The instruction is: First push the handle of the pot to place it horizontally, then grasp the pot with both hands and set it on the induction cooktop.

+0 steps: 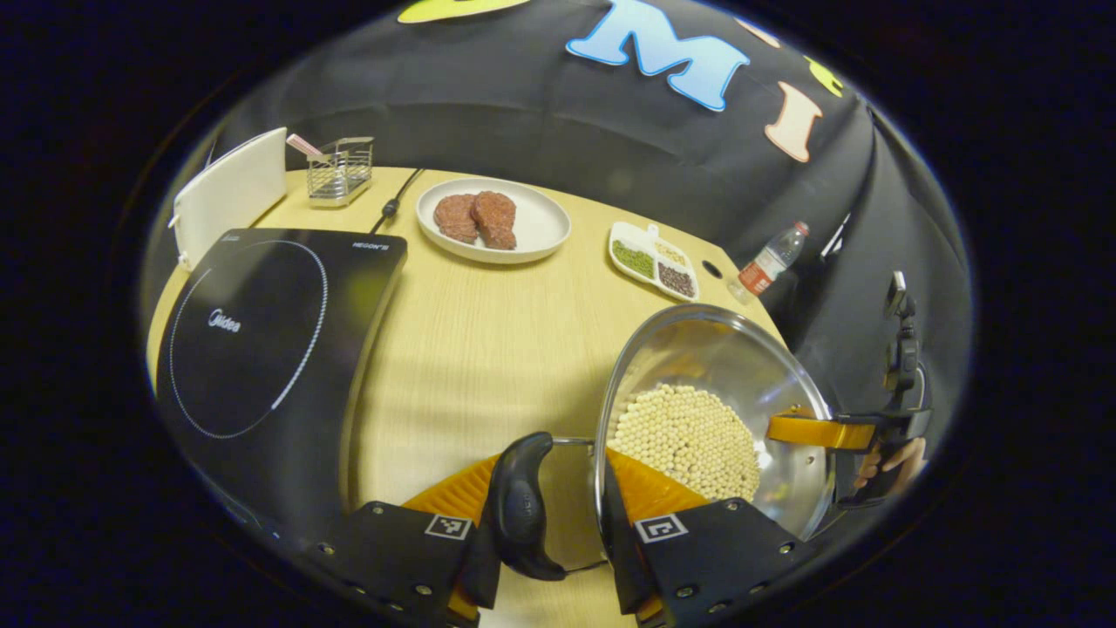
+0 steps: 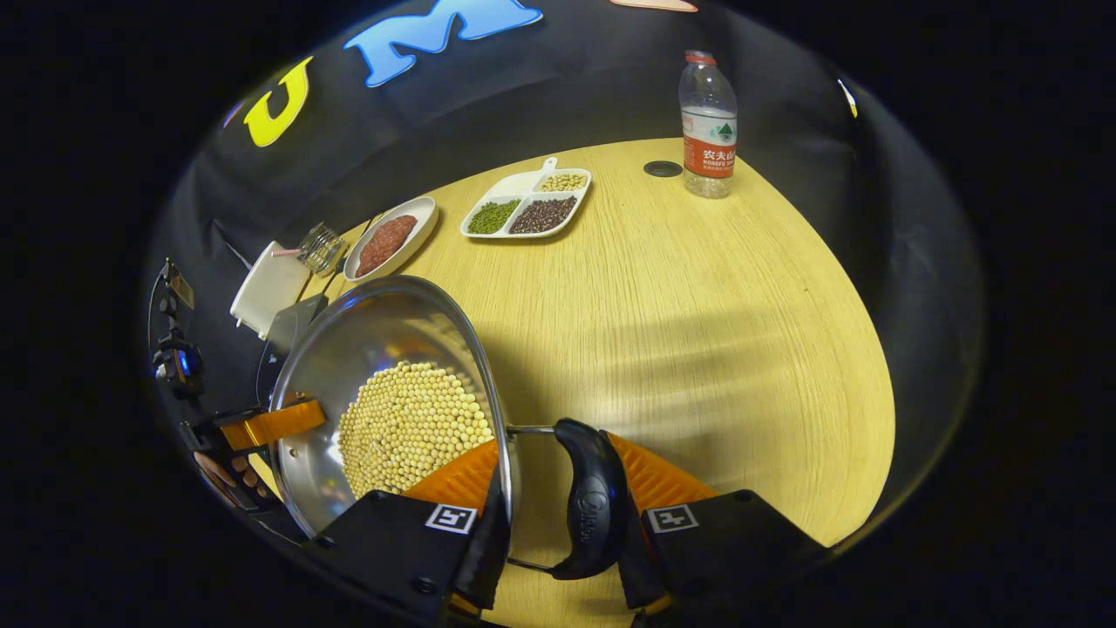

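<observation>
1. Left gripper view: left gripper [image 1: 558, 523] clamped on black side handle [image 1: 521, 506] of round steel pot [image 1: 711, 419] of pale beans.
2. Right gripper [image 2: 558, 523] clamped on opposite handle [image 2: 593, 501].
3. Handles levelled, pot gripped; black induction cooktop [image 1: 261, 349] ahead-left, pot not yet there.

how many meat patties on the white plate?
2. Both patties lie side by side, touching, on the white plate at the table's far side: one on the side nearer the cooktop, the other next to it. Nothing seems hidden.
</observation>
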Available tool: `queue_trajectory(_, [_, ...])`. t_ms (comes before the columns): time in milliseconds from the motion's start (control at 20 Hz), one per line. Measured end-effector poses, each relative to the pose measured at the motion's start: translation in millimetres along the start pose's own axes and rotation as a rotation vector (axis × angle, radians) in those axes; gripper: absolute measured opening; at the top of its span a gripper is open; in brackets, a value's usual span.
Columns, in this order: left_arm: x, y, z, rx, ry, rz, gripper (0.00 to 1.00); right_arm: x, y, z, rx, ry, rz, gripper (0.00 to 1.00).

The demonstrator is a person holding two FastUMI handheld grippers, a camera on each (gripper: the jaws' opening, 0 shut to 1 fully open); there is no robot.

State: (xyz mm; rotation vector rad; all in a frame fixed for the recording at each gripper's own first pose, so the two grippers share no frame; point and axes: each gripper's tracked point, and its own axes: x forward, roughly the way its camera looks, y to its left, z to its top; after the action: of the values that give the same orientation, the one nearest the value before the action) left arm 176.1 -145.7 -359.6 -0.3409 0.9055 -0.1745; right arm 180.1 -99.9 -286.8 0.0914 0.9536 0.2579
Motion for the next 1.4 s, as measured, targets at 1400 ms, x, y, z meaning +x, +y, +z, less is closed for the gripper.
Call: queue_trajectory(1400, [-170, 189, 11, -0.114, -0.107, 0.035, 0.55, -33, 223, -12, -0.116, -0.024, 0.065, 0.53])
